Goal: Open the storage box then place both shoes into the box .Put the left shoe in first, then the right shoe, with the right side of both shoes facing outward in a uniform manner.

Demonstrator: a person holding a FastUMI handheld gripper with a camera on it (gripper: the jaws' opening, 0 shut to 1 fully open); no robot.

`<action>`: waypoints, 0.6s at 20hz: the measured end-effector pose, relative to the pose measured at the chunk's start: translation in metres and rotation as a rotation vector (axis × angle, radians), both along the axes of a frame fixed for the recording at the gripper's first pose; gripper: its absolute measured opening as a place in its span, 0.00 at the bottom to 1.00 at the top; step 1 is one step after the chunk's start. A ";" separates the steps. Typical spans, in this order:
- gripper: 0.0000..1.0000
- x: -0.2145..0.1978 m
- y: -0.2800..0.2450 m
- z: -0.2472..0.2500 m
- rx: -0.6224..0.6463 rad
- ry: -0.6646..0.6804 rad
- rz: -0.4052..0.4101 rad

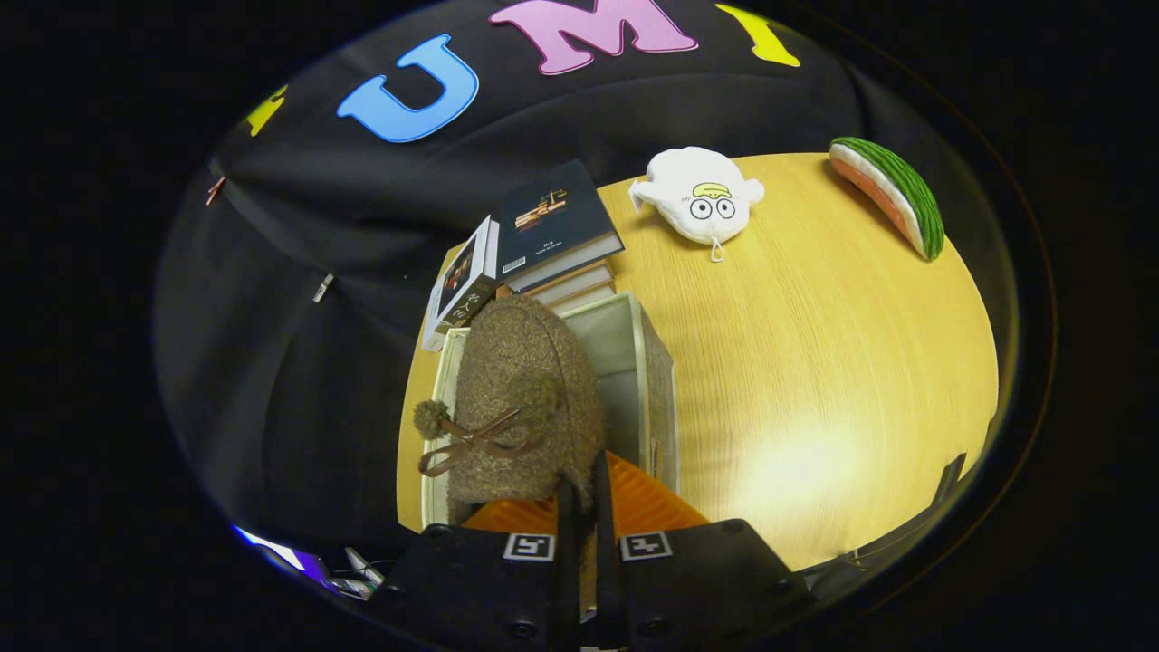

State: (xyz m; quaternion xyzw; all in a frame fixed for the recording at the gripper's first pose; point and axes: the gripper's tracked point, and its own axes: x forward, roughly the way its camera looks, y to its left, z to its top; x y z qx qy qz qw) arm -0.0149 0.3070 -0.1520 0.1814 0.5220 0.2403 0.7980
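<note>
A fuzzy brown shoe (pixel 525 398) with a ribbon bow and a pom-pom hangs from my gripper (pixel 584 493), whose two fingers are shut on the shoe's rear edge. The shoe hovers over the open storage box (pixel 647 362), a pale box with grey walls that stands on the wooden table (pixel 815 362). The shoe's toe points away from me toward the books. An orange surface (pixel 634 503) shows just beneath the fingers at the box's near end. The inside of the box under the shoe is hidden.
A stack of books (pixel 552 226) lies just beyond the box. Farther on the table sit a white plush toy (pixel 697 195) and a watermelon-slice plush (pixel 892 195). The black cloth wall hangs to the left of the box.
</note>
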 end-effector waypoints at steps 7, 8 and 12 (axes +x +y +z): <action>0.99 0.013 0.003 0.049 0.124 -0.101 -0.033; 0.98 0.017 -0.006 0.057 0.111 -0.139 -0.036; 0.98 0.032 -0.052 0.087 0.073 -0.257 -0.069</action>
